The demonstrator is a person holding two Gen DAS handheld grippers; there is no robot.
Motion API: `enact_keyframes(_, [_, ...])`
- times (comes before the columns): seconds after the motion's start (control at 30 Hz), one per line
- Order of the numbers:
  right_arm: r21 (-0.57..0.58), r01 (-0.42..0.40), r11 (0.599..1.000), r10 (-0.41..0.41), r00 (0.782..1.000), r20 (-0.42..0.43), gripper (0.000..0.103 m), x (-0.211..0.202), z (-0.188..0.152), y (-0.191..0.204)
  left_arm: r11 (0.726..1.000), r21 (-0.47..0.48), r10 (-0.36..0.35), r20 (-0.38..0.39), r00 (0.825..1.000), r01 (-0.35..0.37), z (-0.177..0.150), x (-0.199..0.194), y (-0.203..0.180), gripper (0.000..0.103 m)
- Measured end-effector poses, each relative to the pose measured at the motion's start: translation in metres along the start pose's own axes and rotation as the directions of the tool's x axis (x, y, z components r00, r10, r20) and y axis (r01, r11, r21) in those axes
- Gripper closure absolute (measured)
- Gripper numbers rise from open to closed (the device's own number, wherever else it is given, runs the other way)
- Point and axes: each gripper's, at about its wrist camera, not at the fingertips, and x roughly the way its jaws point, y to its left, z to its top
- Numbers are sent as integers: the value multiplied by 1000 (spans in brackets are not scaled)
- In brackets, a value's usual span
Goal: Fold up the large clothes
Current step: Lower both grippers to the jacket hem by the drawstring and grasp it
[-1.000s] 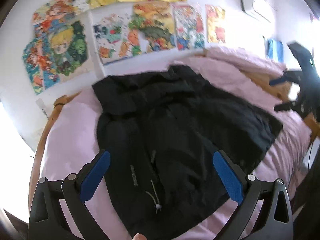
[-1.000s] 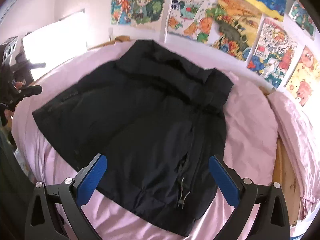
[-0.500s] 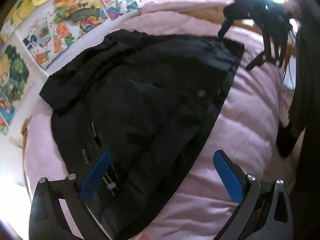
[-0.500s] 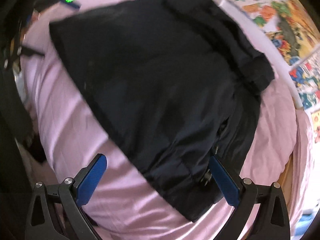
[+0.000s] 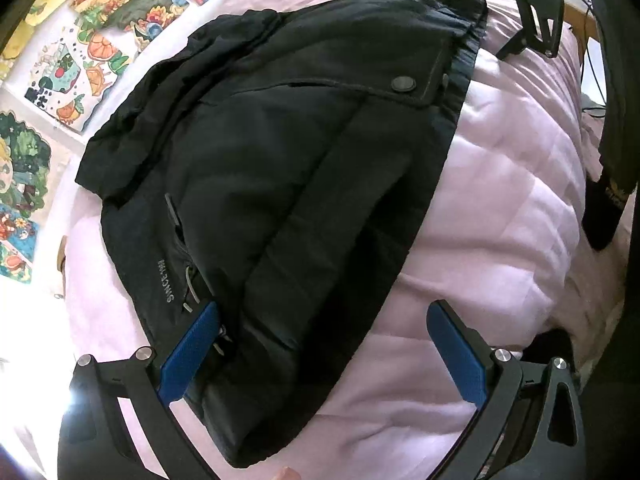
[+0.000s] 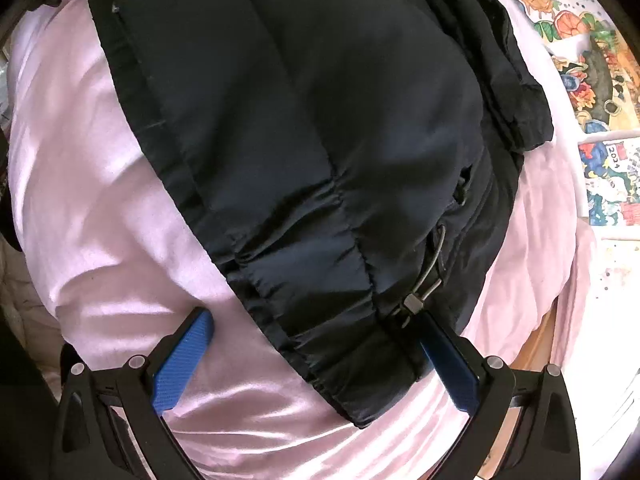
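Setting: pink quilt (image 5: 512, 184) on a bed, with bright posters (image 5: 100, 40) on the wall beyond the jacket.
Jacket: black padded jacket (image 5: 280, 152) lies spread flat on the quilt, directly ahead of both grippers; its hem is the nearest part, the collar farthest, which likely suits a fold starting from the hem.
Drawcord: toggle (image 6: 414, 302) at the hem sits just ahead of the right gripper's right finger.
Left gripper: left gripper (image 5: 322, 356) has its jaws spread wide and grasps nothing; it straddles one hem corner, its left pad over the cloth, its right pad over bare quilt.
Right gripper: right gripper (image 6: 316, 356) is likewise spread and empty, bracketing the other hem corner, apparently lined up to pinch it.
Contact: cannot tell whether any pad touches the cloth.
Step judged: approach to the hem; no fold made yet.
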Motion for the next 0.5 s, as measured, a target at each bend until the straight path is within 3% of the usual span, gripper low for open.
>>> enact_keyframes(0.23, [-3, 23, 1000, -23, 1000, -4, 0, 2, 1, -2, 996, -64, 58, -46, 997, -61, 0, 8, 16, 2])
enact_keyframes(0.37, [0, 111, 994, -111, 993, -31, 0, 5, 4, -4, 994, -86, 55, -80, 995, -62, -1, 12, 21, 2])
enact_keyframes(0.5, [11, 164, 986, -164, 986, -38, 0, 9, 5, -8, 998, -38, 50, -79, 996, -53, 0, 11, 10, 2])
